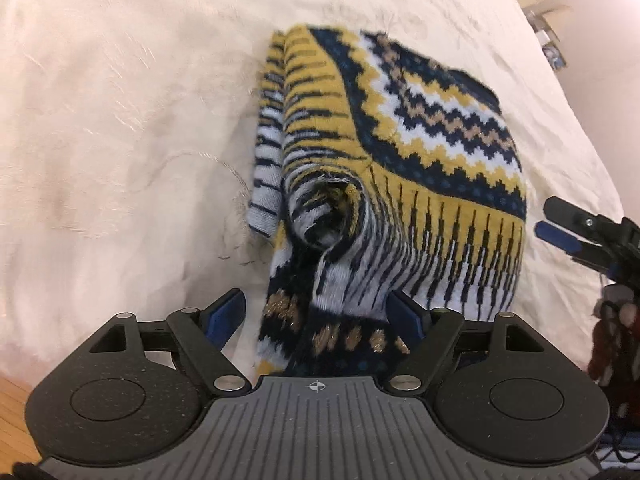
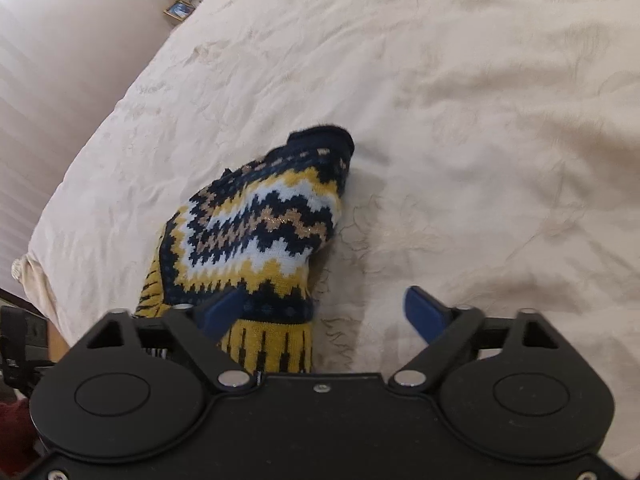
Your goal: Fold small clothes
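On the cream bedspread (image 1: 120, 120) lies your knitted sweater (image 1: 400, 152), bunched in navy, mustard and white zigzags, around the centre of the left wrist view and running toward 6 o'clock. Your left hand-held gripper (image 1: 320, 312) stands wide, and the sweater's lower hem sits between its blue pads (image 1: 228, 312); the right pad is partly covered by the knit, so you cannot tell whether it touches. A rolled fold near the middle hides what lies beneath it. At 3 o'clock in that view your right hand-held gripper (image 1: 560, 224) juts in, cut off by the edge, apart from the cloth.

From the right wrist view, your right hand-held gripper (image 2: 324, 312) is spread wide; its left pad (image 2: 224, 312) overlaps the sweater (image 2: 256, 232), contact unclear, while the right pad hangs over bare bedspread (image 2: 480, 120). At 11 o'clock small framed items (image 2: 180, 10) are blurred.
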Demonstrator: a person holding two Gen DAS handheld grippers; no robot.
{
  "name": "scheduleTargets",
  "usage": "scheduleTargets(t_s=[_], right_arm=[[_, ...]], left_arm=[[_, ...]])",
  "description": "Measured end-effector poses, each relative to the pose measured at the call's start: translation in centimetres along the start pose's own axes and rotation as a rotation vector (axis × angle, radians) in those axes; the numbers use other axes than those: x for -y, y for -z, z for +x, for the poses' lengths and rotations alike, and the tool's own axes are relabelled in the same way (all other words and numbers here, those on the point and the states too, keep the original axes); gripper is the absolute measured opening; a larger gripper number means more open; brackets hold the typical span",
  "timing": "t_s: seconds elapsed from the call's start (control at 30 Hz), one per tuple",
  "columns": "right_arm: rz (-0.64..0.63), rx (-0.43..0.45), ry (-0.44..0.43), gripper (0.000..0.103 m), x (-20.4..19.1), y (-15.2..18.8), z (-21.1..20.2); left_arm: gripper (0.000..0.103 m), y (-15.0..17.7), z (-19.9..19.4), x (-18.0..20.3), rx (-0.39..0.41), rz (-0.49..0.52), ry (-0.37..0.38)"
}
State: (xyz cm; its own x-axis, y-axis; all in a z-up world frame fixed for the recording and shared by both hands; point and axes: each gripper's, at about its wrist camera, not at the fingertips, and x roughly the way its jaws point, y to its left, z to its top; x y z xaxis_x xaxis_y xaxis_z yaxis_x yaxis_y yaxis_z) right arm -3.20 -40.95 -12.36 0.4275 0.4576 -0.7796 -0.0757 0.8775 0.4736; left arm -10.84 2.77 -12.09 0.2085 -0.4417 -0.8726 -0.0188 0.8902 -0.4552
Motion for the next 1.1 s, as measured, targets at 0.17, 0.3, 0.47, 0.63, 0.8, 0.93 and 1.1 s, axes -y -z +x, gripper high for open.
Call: scheduleTargets(t_s=[0.17, 0.3, 0.47, 0.63, 0.8, 0.93, 1.1], right_arm=[[-0.077, 0.053, 0.011, 0.103, -1.1, 0.3, -0.7], [-0.118, 0.091, 0.034, 0.103, -1.9, 0.6, -1.0], [-0.132, 0.129, 0.072, 0.103, -2.1, 0.4, -1.4], [-0.132, 0.131, 0.114, 0.103, -2.1, -0.5, -1.1], [-0.097, 0.117, 0.115, 0.103, -1.8, -1.4, 0.0], [-0.083, 0.079, 0.142, 0.103, -1.7, -1.9, 1.8], [-0.071, 0.014, 0.209, 0.103, -1.4, -2.3, 5.0]], left_arm=[[0.086, 0.2, -2.3, 3.4, 0.138, 0.070, -0.057], [0.090, 0.0, -3.6, 5.6, 0.216, 0.128, -0.094], [0.095, -1.3, -4.2, 8.0, 0.269, 0.183, -0.160], [0.095, -3.2, -4.1, 8.3, 0.272, 0.189, -0.198], [0.095, -5.1, -3.1, 8.4, 0.255, 0.198, -0.215], [0.095, -6.4, -2.3, 7.9, 0.221, 0.213, -0.228], [0.095, -7.7, -0.2, 6.6, 0.160, 0.257, -0.283]])
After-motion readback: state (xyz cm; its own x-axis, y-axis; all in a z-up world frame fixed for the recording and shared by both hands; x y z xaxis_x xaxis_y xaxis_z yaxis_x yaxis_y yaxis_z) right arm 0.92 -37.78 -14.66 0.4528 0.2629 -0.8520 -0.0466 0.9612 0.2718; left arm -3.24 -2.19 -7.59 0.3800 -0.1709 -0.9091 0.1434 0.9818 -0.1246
